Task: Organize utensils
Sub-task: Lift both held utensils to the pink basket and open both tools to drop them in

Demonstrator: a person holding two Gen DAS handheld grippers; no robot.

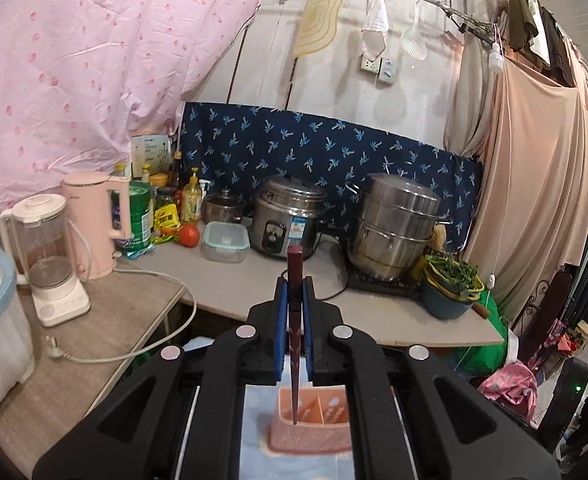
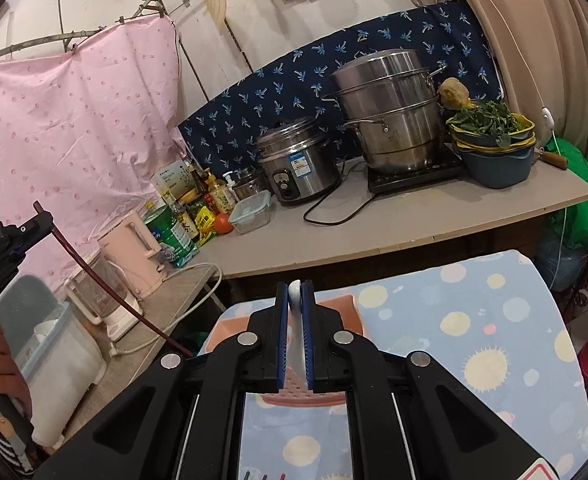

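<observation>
Left claw (image 1: 295, 292) clamping dark chopsticks (image 1: 295, 344), right claw (image 2: 295, 292) clamping white spoon (image 2: 296, 320), above pink holder (image 1: 314, 420)

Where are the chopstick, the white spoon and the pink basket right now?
chopstick (image 1: 295, 344): left wrist view, shaft between the pads.
white spoon (image 2: 295, 320): right wrist view, handle between the pads.
pink basket (image 1: 326, 420): left wrist view, front wall.

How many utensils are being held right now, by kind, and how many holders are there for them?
Dark red chopsticks, clamped in the left hand-held gripper: 1 (whether a single stick or a pair pressed together is unclear)
White spoon, clamped in the right hand-held gripper: 1
Pink utensil holder: 1
Total: 3
</observation>
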